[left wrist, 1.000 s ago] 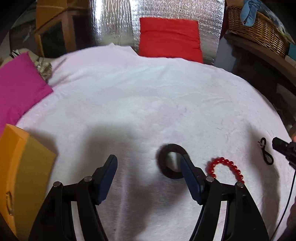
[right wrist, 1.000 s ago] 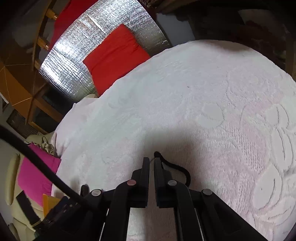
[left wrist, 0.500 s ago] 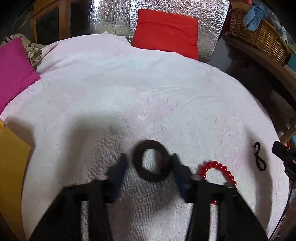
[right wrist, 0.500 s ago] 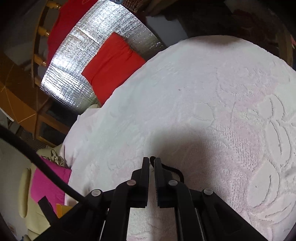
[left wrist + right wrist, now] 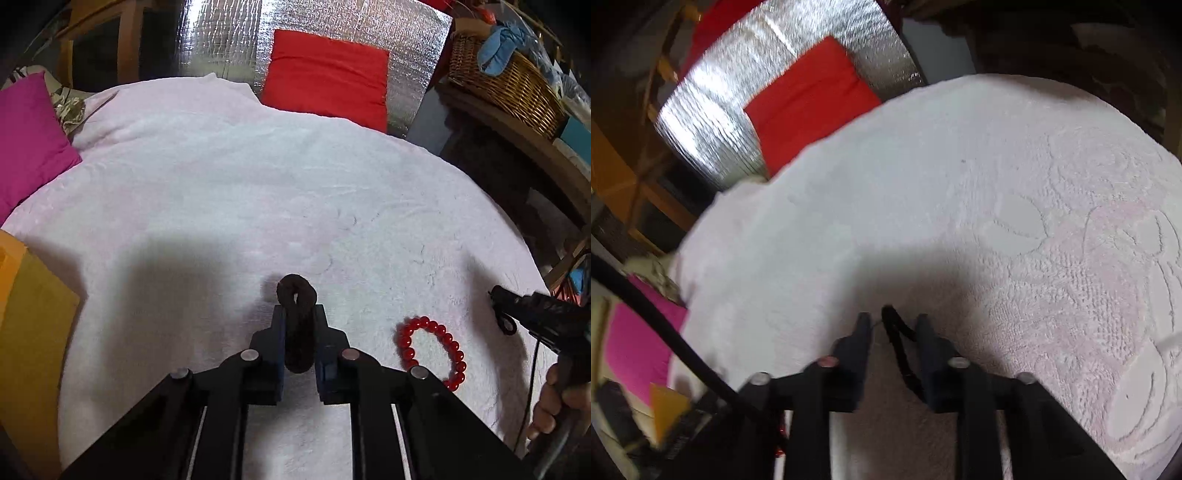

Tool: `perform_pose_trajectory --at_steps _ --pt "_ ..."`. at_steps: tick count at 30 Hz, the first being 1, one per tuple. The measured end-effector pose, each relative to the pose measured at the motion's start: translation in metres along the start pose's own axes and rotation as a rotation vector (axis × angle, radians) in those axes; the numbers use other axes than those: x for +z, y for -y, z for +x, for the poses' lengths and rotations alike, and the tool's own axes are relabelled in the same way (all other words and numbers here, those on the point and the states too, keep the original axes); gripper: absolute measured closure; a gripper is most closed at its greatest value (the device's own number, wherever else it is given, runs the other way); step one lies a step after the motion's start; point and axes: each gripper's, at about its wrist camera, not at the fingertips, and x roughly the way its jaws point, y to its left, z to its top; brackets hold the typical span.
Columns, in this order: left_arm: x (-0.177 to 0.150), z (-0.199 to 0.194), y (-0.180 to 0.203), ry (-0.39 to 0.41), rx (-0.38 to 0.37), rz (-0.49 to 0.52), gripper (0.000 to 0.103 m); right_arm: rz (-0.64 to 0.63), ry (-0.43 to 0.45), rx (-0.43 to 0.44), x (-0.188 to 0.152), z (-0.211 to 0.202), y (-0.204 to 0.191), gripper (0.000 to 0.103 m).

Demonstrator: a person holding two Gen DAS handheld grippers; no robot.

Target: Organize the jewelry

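A dark fabric ring lies on the pale pink cloth, squashed into a narrow figure-eight. My left gripper is closing, and its pads press on the ring from both sides. A red bead bracelet lies just right of it. Further right, a thin black cord loop rests at the tip of my right gripper. In the right wrist view that gripper is opening. The cord lies loose in the gap between its jaws, not pinched.
An orange box stands at the cloth's left edge, with a magenta cushion behind it. A red cushion leans on silver foil at the back. A wicker basket sits on a shelf at the right. A hand holds the right gripper.
The left jaws have come together from wide apart onto the dark ring and squeezed it flat. The right jaws have parted a little around the cord.
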Motion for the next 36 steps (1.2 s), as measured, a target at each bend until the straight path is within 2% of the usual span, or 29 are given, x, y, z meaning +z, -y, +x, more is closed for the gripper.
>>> perform_pose_trajectory --at_steps 1,5,13,17,27,36 --pt "0.000 -0.002 -0.001 0.004 0.003 0.001 0.089 -0.015 0.011 -0.025 -0.001 0.000 -0.002 0.095" --pt "0.001 -0.012 -0.007 0.014 0.019 0.000 0.089 -0.019 0.022 -0.016 0.001 -0.006 -0.004 0.096" --pt "0.000 -0.023 0.001 0.022 0.078 0.037 0.089 0.010 0.048 0.075 -0.001 -0.033 -0.010 0.096" --pt "-0.007 -0.024 0.012 0.005 0.115 0.081 0.089 0.005 0.037 0.091 -0.009 -0.041 -0.017 0.096" --pt "-0.021 -0.040 0.029 0.028 0.160 0.164 0.089 -0.015 0.002 0.159 -0.028 -0.065 -0.030 0.096" --pt "-0.024 -0.037 0.027 0.013 0.176 0.167 0.089 -0.041 -0.030 0.150 -0.033 -0.062 -0.033 0.096"
